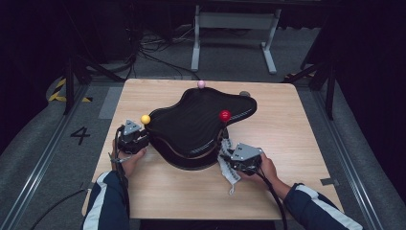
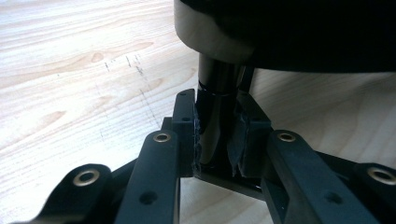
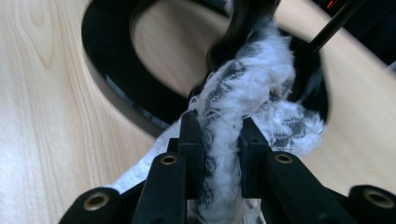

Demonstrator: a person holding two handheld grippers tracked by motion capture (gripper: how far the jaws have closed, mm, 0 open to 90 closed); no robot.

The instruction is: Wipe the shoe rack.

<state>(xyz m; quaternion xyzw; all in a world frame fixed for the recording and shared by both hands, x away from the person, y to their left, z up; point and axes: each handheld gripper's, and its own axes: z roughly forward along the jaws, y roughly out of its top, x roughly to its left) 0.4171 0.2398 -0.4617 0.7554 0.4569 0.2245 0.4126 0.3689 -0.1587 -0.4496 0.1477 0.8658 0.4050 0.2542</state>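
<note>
A black curvy stand (image 1: 198,122) with a mesh top sits mid-table, with a yellow ball (image 1: 145,119), a red ball (image 1: 224,115) and a pink ball (image 1: 201,84) at its edges. At its left side my left gripper (image 1: 146,140) is shut on a glossy black post (image 2: 217,107) under the top, pads pressed on both sides of it (image 2: 217,142). My right gripper (image 1: 226,155) at the stand's front right is shut on a white lace cloth (image 3: 247,93), bunched between the jaws (image 3: 222,140). The cloth (image 1: 228,168) trails toward the front edge and runs up toward the black base ring (image 3: 112,79).
The wooden table (image 1: 287,143) has bare room at the right and along the front. A small grey disc (image 1: 244,93) lies behind the stand. Beyond the table stand a white frame (image 1: 234,28) and floor cables; a "4" (image 1: 80,135) marks the floor at left.
</note>
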